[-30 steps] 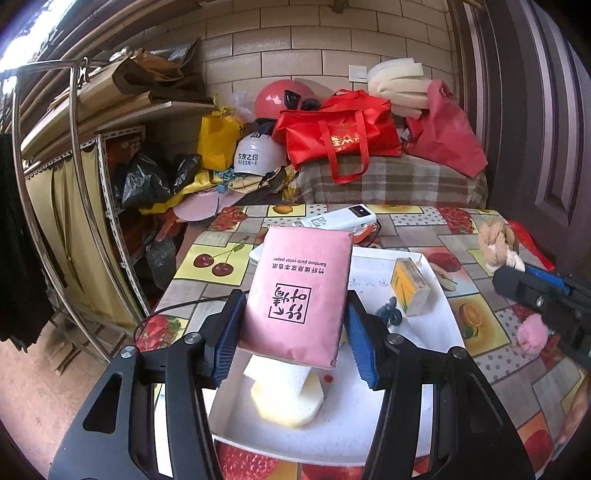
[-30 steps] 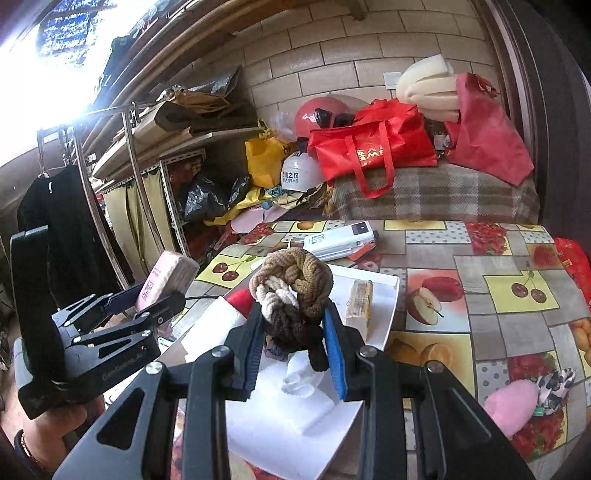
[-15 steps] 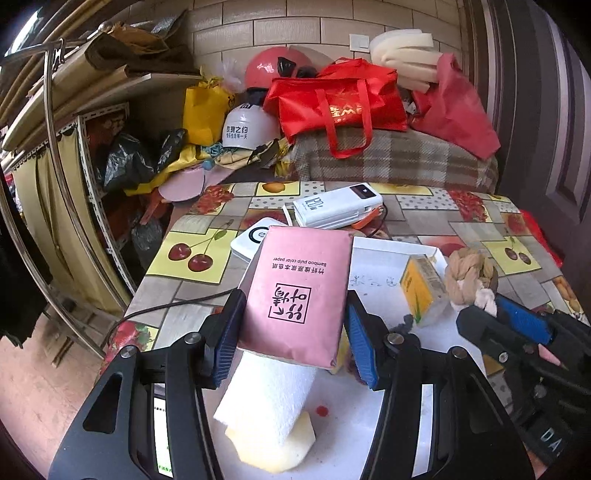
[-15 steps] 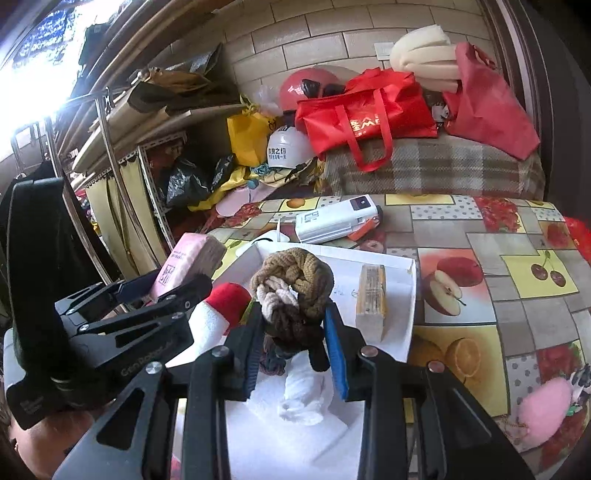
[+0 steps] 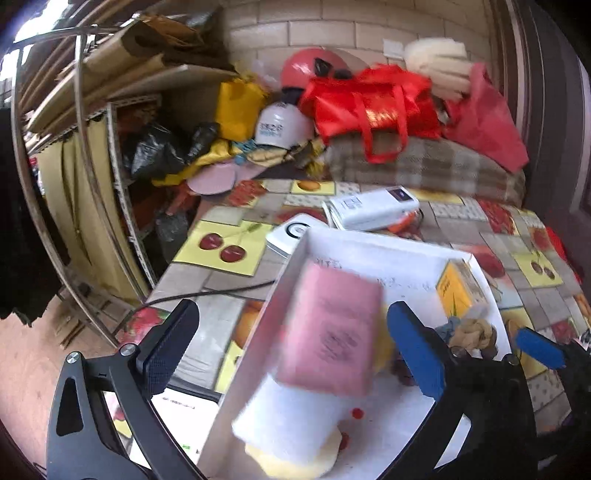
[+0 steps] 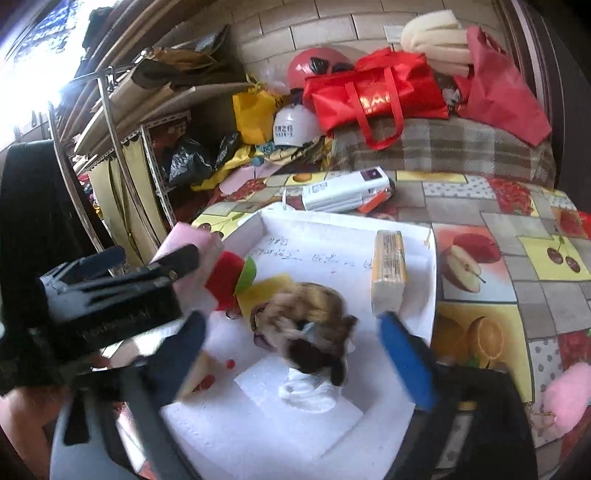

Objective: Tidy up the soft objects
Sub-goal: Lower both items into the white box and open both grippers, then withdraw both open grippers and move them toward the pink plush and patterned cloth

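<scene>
the worktop (image 5: 236,258) wears a fruit-print cloth and carries a white foam tray (image 5: 388,254). behind it, a brick wall (image 5: 332,26), red bags (image 5: 369,99) and helmets. both claws are opening: the left claw (image 5: 291,339) frees a blurred pink tissue pack (image 5: 332,328), the right claw (image 6: 291,350) a knotted rope toy (image 6: 310,314), both over the tray.

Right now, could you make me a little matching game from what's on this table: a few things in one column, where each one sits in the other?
Things:
1. pink tissue pack
2. yellow box
3. white power bank
4. pink fluffy ball

Places:
A. on the tablecloth beyond the tray
B. between the opening left jaws
C. on the tablecloth right of the tray
D. by the tray's right wall

Pairs: 1-B, 2-D, 3-A, 4-C
</scene>
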Motion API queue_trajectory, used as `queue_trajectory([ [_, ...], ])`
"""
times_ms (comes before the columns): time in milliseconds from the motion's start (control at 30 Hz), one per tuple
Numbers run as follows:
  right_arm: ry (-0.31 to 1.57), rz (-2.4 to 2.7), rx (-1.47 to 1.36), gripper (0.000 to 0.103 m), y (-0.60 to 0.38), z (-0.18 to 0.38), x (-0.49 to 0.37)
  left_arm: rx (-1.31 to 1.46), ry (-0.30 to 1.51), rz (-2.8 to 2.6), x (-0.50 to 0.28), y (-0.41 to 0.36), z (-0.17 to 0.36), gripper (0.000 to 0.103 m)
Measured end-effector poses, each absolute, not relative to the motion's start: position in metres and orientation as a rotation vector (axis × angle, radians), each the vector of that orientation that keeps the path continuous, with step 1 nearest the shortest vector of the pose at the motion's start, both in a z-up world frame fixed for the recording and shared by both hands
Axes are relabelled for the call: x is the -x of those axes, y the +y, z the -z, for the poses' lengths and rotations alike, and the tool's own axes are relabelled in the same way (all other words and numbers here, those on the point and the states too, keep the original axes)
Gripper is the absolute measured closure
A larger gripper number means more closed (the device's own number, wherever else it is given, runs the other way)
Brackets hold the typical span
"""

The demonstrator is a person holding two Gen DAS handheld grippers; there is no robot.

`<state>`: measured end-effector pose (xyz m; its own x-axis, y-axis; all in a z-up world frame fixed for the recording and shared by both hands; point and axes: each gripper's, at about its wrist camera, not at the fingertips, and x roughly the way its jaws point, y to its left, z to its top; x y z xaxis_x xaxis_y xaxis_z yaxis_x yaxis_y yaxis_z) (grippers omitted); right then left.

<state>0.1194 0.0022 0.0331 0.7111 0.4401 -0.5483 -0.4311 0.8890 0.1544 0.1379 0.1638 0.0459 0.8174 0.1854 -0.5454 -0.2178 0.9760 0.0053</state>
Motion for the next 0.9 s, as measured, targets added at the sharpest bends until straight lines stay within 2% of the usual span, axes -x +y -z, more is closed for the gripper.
queue_trajectory([
  [367,0.535,-0.468,-0.005,0.000,-0.001,-0.042,-0.088,0.213,0.462,-0.222,-0.072,0.179,-0.059,0.000],
  [900,0.497,-0.401,-0.101,0.000,-0.040,-0.051,-0.072,0.092,0.426,-0.158,-0.054,0.127,-0.077,0.000],
])
